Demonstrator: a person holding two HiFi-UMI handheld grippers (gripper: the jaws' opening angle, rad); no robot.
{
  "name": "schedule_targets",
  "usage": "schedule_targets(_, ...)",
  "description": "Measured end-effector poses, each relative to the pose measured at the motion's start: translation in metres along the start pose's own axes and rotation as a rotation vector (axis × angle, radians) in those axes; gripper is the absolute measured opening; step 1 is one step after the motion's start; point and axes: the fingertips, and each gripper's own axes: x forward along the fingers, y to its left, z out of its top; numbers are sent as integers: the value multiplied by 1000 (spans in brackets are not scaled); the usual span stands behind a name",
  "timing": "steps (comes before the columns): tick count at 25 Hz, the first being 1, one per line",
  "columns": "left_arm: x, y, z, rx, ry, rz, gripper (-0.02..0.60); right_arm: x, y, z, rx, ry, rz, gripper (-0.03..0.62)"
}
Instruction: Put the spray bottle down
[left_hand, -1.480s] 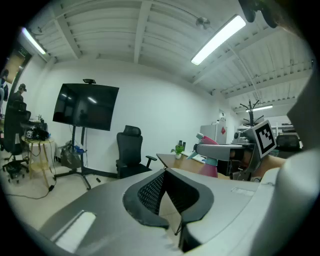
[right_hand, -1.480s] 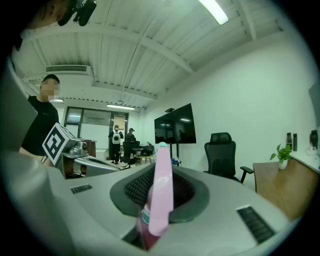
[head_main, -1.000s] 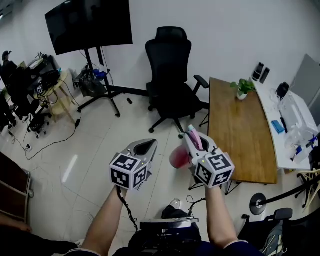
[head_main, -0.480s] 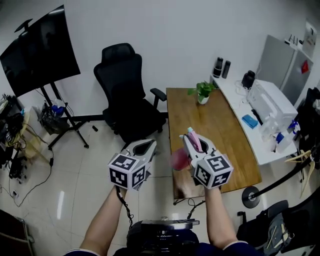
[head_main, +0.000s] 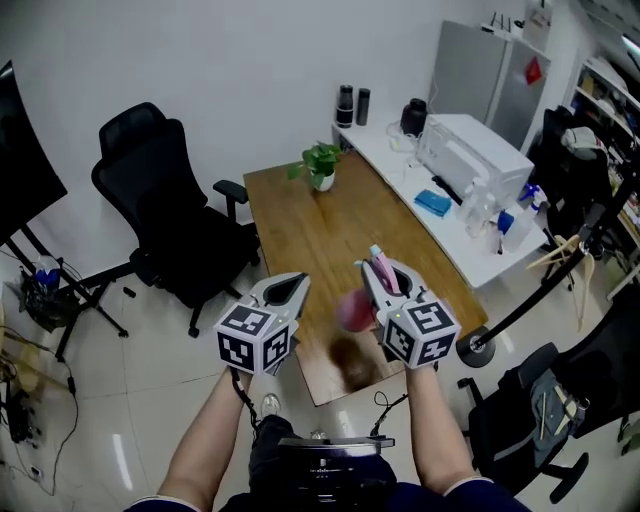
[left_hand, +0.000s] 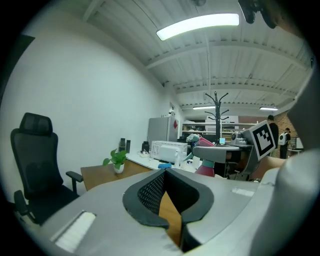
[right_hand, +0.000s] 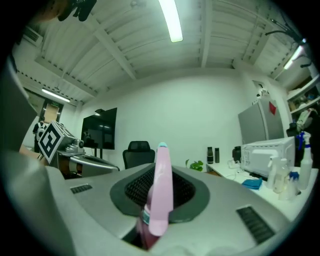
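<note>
My right gripper (head_main: 385, 272) is shut on a pink spray bottle (head_main: 355, 312). The bottle's pale pink head sits between the jaws, and its darker body hangs below on the left. In the right gripper view the bottle's head (right_hand: 161, 195) stands upright in the middle of the right gripper (right_hand: 161, 170). My left gripper (head_main: 290, 285) is level with the right one, about a hand's width to its left, shut and empty. From the left gripper (left_hand: 165, 172) I see the bottle (left_hand: 205, 167) off to the right. Both grippers hover over the near end of a wooden table (head_main: 300, 215).
A small potted plant (head_main: 320, 165) stands at the table's far end. A black office chair (head_main: 165, 215) is left of the table. On the right, a white desk (head_main: 400, 165) carries a printer (head_main: 470, 150), bottles and a blue item (head_main: 435, 203). Another chair (head_main: 540, 410) stands lower right.
The whole view has swung round: the wooden table came from the right to lie under the grippers. Both grippers travelled together, and the right one kept its hold on the bottle.
</note>
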Motion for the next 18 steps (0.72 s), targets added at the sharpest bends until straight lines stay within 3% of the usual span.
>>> schedule_targets(6,44,4,-9,-11,24,-105,11,5,-36,-22,-15,36,-133,74)
schedule_targets(12,75,15,-16,-9,51,-163,11,28,-58,-39,-55,88,-190,74)
schedule_targets(18,83,31,-34,-39,79,-168,11,57,-70,-66,-79,114,-195,74)
